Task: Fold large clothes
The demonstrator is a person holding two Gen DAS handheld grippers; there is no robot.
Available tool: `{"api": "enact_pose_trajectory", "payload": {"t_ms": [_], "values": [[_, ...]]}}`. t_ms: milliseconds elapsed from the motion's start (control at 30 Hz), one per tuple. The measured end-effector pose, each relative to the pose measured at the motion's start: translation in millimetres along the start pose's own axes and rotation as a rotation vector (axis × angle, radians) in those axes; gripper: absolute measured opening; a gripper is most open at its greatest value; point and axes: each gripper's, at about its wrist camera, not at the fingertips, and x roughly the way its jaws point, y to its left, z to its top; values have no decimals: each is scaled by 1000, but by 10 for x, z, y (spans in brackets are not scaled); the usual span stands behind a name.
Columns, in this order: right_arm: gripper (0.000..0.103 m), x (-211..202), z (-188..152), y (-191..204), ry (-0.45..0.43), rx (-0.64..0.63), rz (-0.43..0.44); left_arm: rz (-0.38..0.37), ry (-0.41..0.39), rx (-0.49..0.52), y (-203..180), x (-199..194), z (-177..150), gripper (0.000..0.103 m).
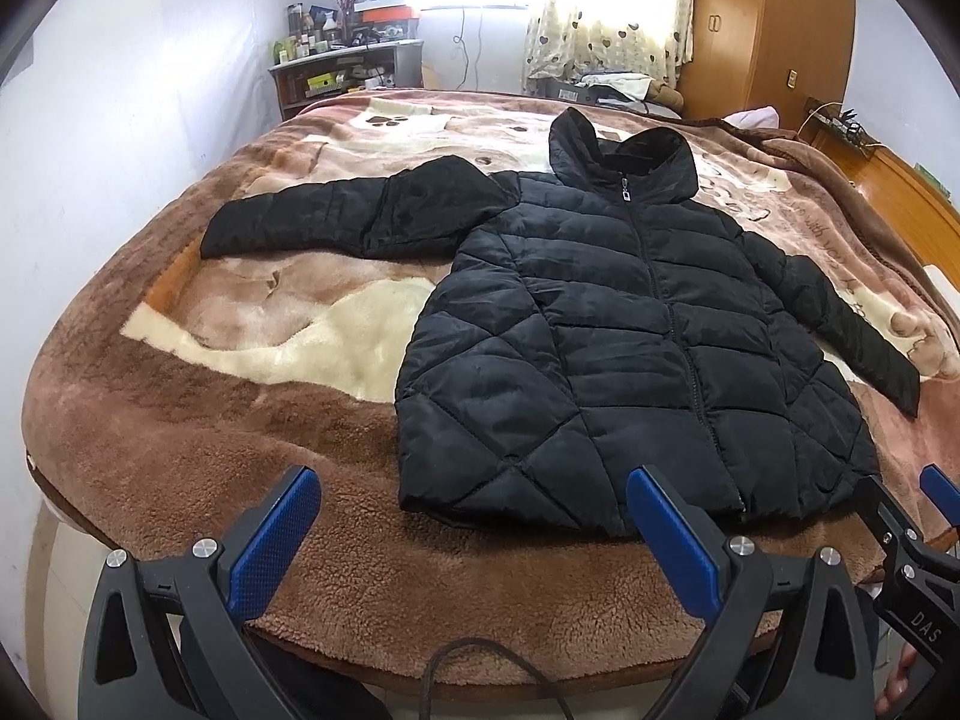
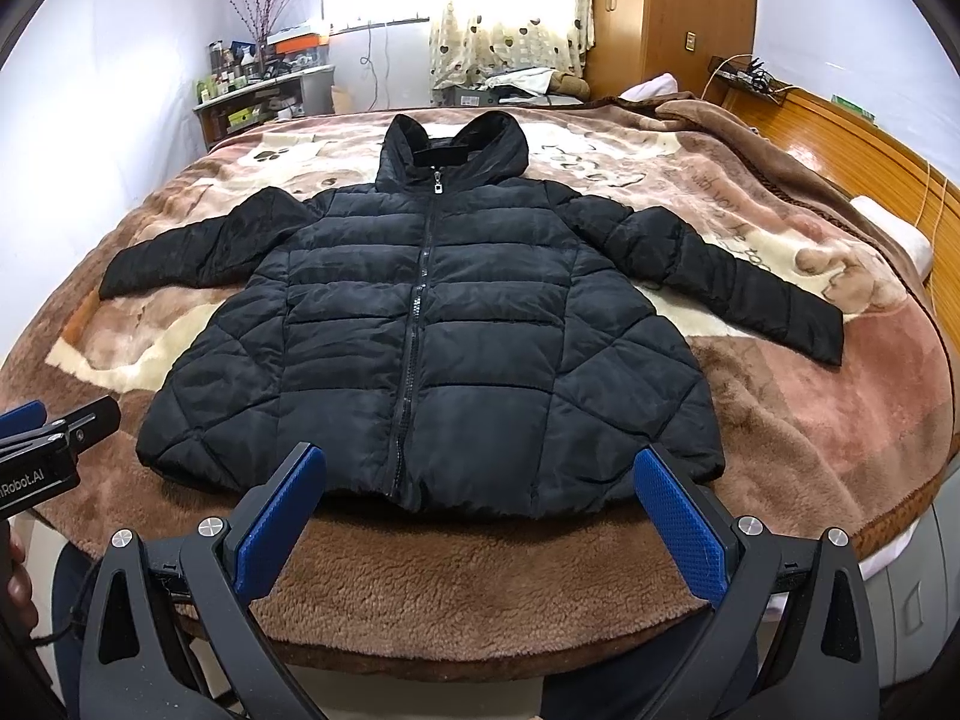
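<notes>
A black quilted hooded jacket (image 1: 630,348) lies flat, face up and zipped, on the bed, with both sleeves spread out; it also shows in the right wrist view (image 2: 432,336). Its hood points to the far side and its hem faces me. My left gripper (image 1: 474,516) is open and empty, hovering near the bed's front edge just left of the hem. My right gripper (image 2: 480,498) is open and empty, centred in front of the hem. The right gripper's fingers (image 1: 936,492) show at the right edge of the left wrist view; the left gripper's fingers (image 2: 36,420) show at the left of the right wrist view.
A brown and cream fleece blanket (image 1: 270,420) covers the bed. A wooden headboard (image 2: 840,138) runs along the right side. A cluttered shelf (image 2: 258,102) and a wooden wardrobe (image 2: 672,12) stand against the far wall. A white pillow (image 2: 888,234) lies at the right.
</notes>
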Motion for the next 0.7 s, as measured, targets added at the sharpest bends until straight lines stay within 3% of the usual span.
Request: {"api": "enact_pose_trajectory", "payload": {"t_ms": [700], "values": [[102, -10, 2, -14, -2, 3, -2, -11, 11, -5, 0, 56, -32, 103]]}}
